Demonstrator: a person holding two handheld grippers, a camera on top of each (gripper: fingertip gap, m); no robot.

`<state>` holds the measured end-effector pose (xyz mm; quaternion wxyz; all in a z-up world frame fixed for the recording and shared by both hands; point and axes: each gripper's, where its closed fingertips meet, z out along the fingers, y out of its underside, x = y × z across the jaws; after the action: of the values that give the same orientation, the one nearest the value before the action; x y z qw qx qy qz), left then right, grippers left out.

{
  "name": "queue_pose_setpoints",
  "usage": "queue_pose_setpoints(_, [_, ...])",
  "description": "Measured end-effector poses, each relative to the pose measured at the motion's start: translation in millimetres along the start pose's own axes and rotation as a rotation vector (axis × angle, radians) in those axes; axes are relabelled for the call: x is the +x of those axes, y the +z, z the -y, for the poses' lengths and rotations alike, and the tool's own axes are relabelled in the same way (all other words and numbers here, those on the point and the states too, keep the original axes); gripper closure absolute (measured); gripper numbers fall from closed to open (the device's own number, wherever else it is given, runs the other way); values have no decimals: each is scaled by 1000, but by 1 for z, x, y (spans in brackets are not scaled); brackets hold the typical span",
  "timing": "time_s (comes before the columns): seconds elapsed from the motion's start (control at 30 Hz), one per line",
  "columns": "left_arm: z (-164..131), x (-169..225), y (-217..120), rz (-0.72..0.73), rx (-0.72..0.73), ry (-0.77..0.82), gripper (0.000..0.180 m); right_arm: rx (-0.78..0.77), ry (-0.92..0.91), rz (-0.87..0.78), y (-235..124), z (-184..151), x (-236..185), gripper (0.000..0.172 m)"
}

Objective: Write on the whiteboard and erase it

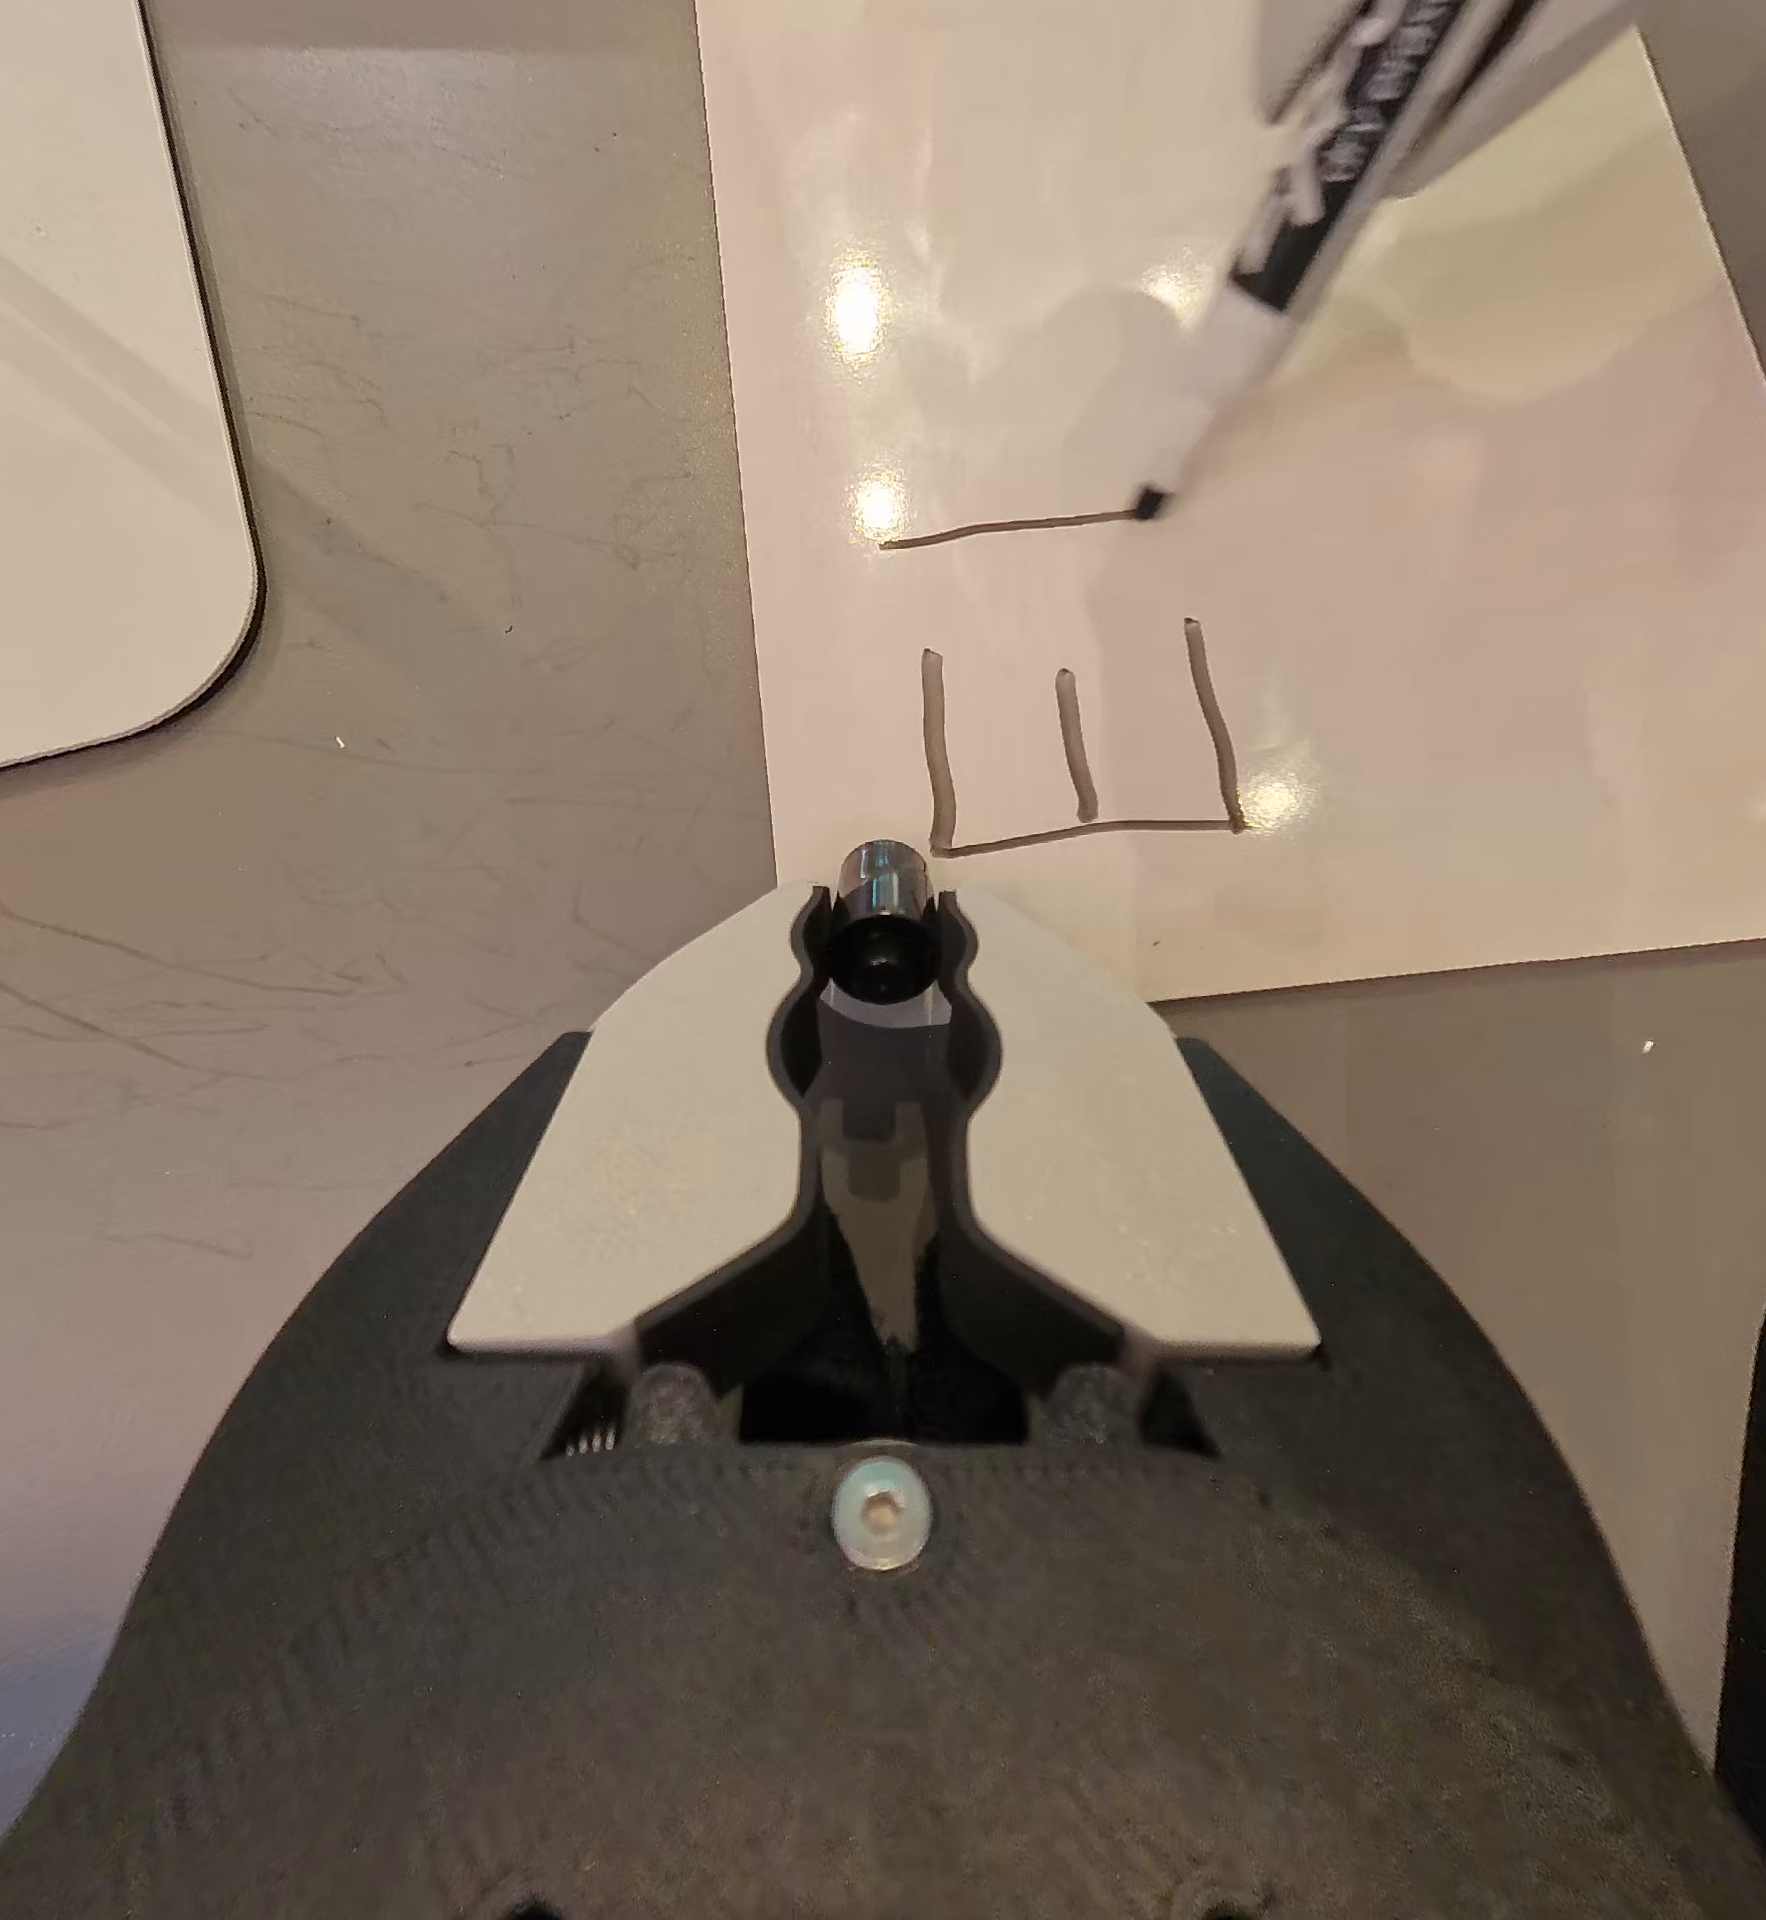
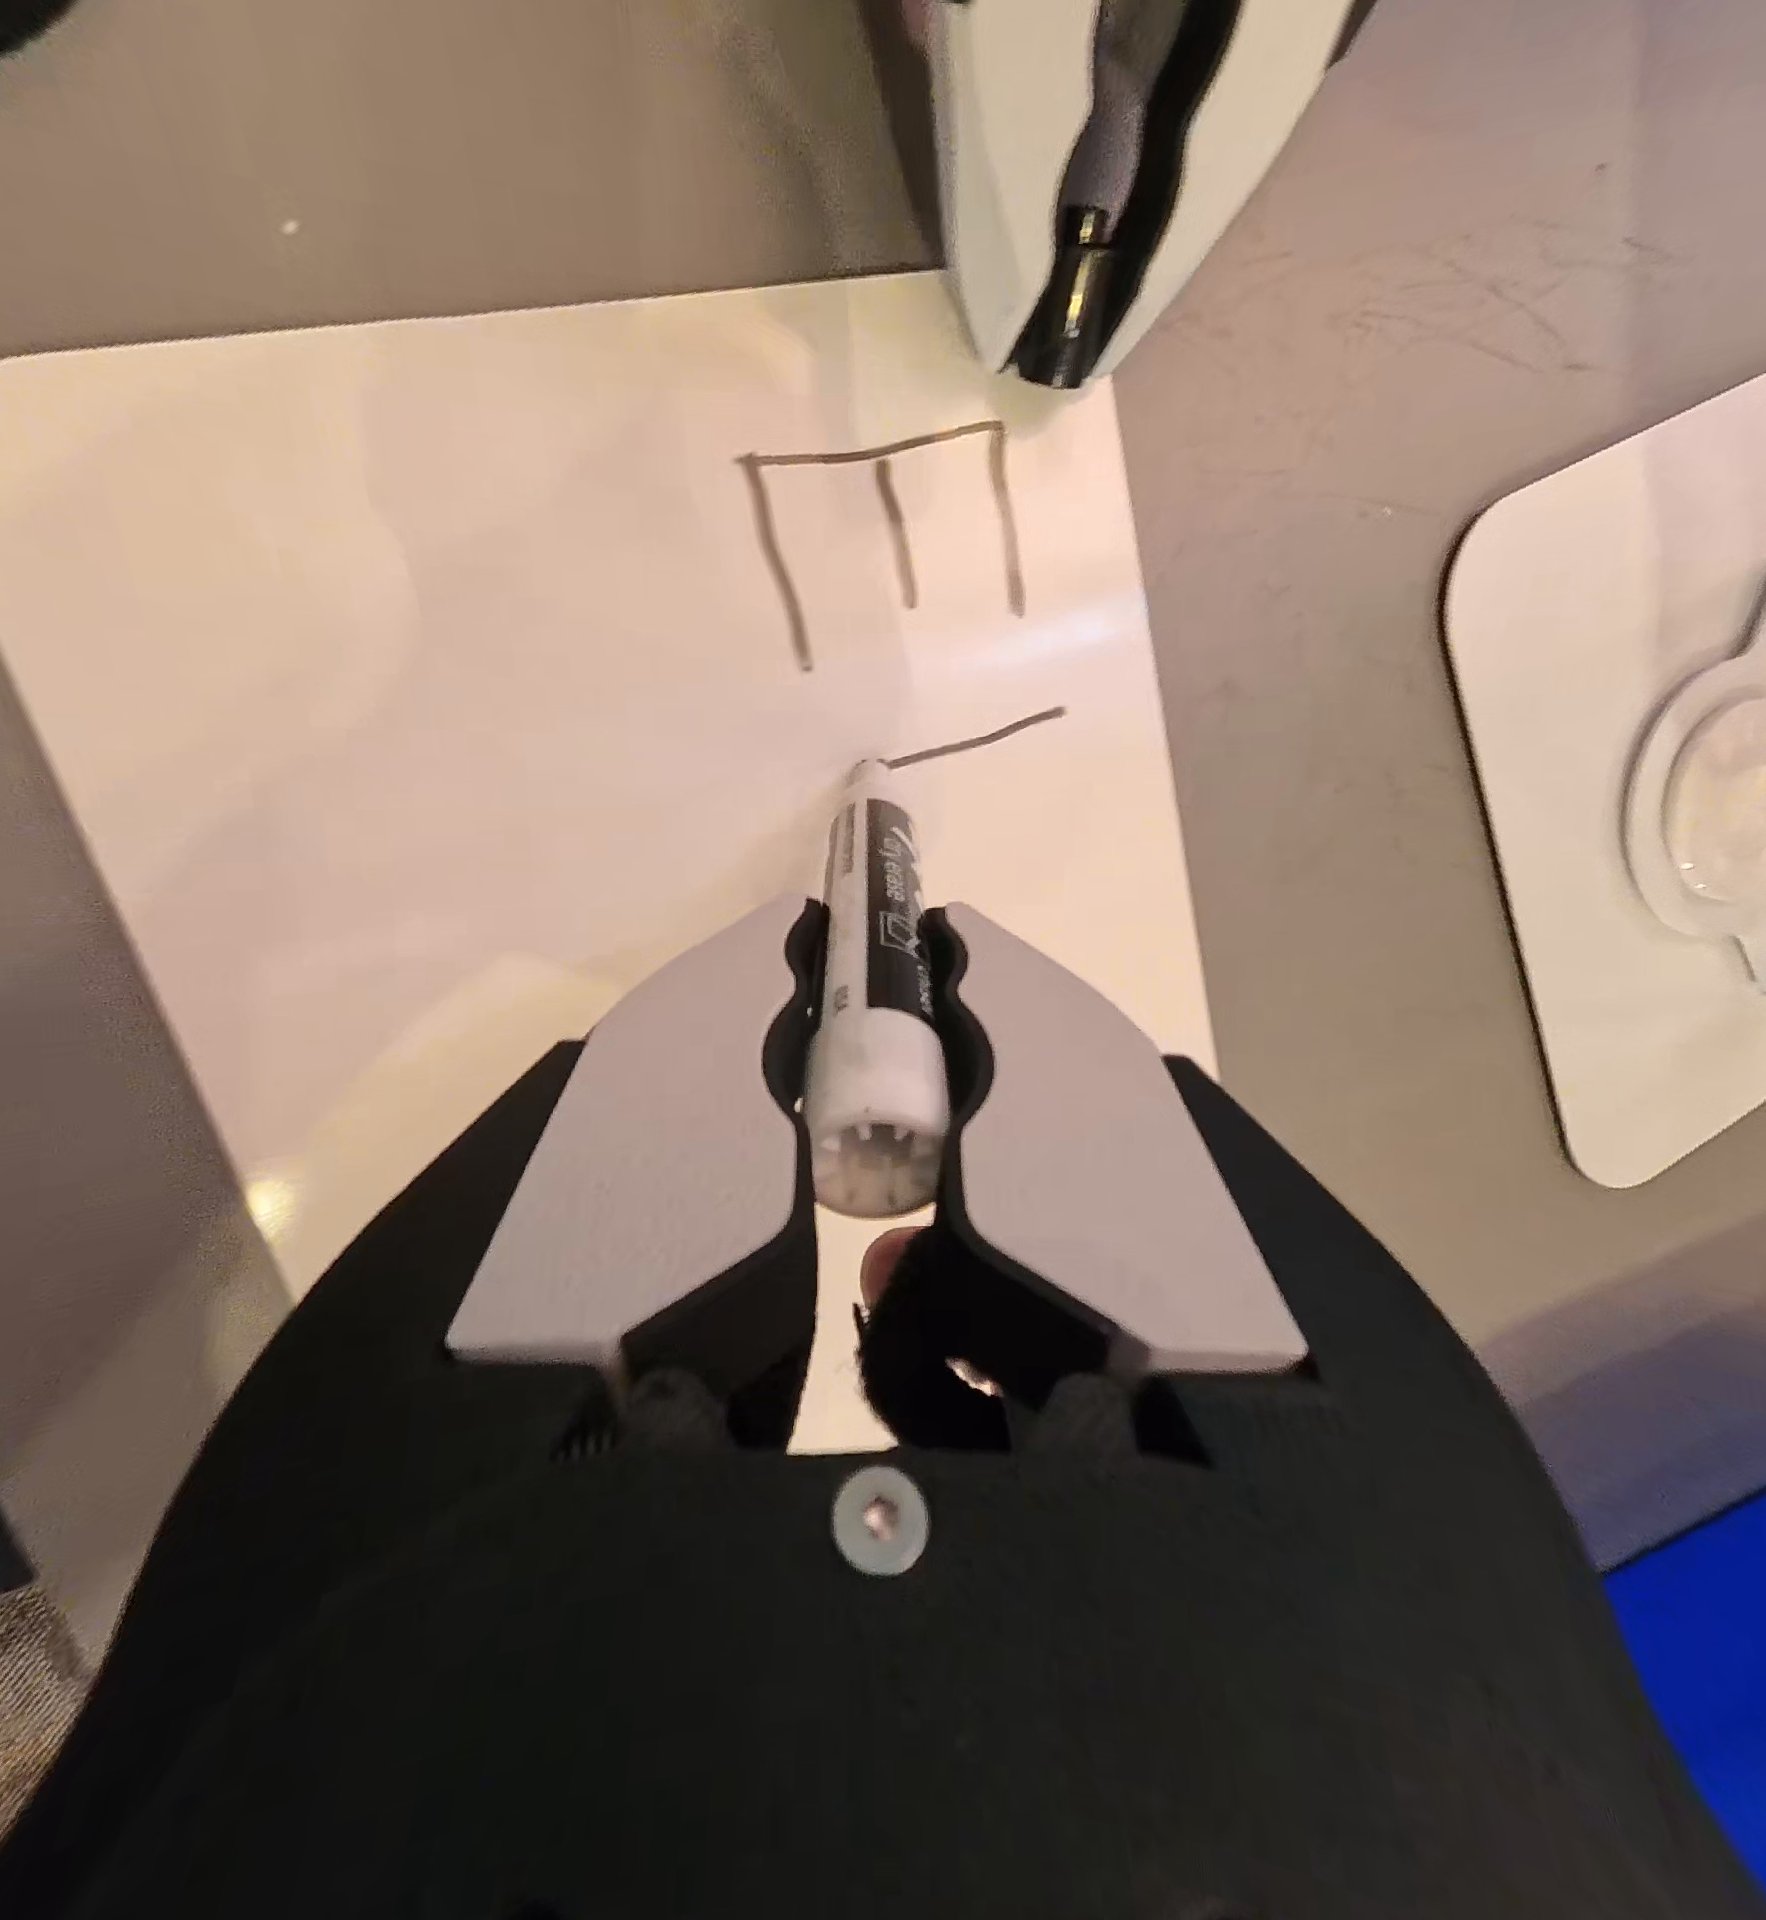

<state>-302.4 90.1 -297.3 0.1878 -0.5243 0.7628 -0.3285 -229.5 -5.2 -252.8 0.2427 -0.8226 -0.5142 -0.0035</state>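
Observation:
The white whiteboard point(image 1: 1430, 727) lies flat on a grey table and bears several dark marker strokes point(image 1: 1076, 758). My right gripper point(image 2: 879, 914) is shut on a white and black marker point(image 2: 874, 935). The marker's tip touches the board at the end of a short line point(image 2: 972, 743). The marker also shows in the left wrist view point(image 1: 1305, 208), tip down on the board. My left gripper point(image 1: 884, 894) is shut on a black marker cap point(image 1: 881, 920) at the board's near corner. It also shows in the right wrist view point(image 2: 1055, 332), beyond the strokes.
A second white panel point(image 2: 1585, 1039) with a clear plastic holder point(image 2: 1731, 790) lies right of the whiteboard; it also shows in the left wrist view point(image 1: 58, 468). The grey table point(image 1: 443, 623) is scuffed. A blue patch point(image 2: 1752, 1662) shows at the lower right.

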Motion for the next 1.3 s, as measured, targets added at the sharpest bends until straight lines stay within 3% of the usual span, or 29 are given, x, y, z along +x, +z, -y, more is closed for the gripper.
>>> queue_pose_setpoints(0.17, [0, 0, 0, 0, 0, 0, 161, 22, 12, -14, -5, 1, -9, 151])
queue_pose_setpoints(0.57, [0, 0, 0, -1, 0, -1, 161, 32, 29, -122, 10, 9, 44, 151])
queue_pose_setpoints(0.87, [0, 0, 0, -2, 0, -2, 161, 23, 30, -100, 16, 4, 40, 151])
queue_pose_setpoints(1.13, [0, 0, 0, -2, 0, -3, 161, -14, 68, -112, 5, -21, 46, 151])
queue_pose_setpoints(1.3, [0, 0, 0, -2, 0, -3, 161, 62, 74, -73, -2, -2, 34, 152])
